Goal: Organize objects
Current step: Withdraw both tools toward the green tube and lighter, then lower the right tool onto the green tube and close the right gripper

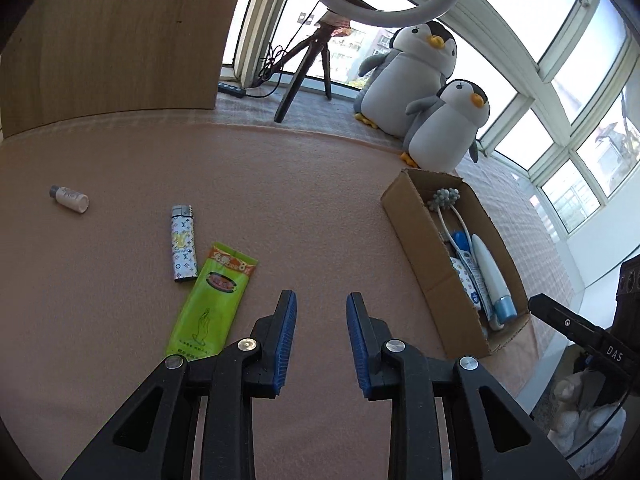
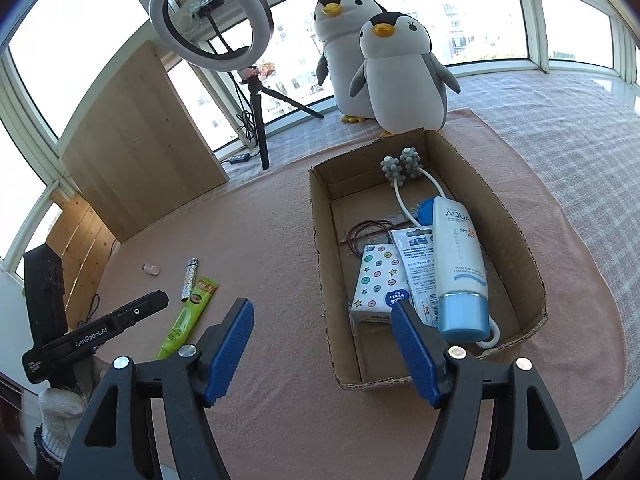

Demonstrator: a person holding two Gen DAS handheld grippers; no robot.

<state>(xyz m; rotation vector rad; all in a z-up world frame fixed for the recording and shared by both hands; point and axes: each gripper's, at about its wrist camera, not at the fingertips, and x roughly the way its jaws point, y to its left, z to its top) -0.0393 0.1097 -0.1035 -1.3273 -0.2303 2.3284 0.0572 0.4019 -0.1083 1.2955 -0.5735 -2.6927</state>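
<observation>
Blue-padded left hand-held gripper (image 1: 321,344) jaws apart, empty | right hand-held gripper (image 2: 323,347) jaws apart, empty, at box (image 2: 516,232) near end | green sachet (image 1: 211,307) just ahead-left, long axis pointing away | lighter (image 1: 183,243) beyond, metal head far | bottle (image 1: 69,199) farthest left, lying sideways.

The worktop (image 1: 280,184) is covered with a pink cloth. On it lie a small bottle (image 1: 69,198) on its side, a patterned lighter (image 1: 183,243) and, just beside the lighter, a green sachet (image 1: 212,307). Well apart from these stands an open cardboard box (image 2: 520,236). At the far edge two plush penguins (image 2: 384,68) stand near the box.
</observation>
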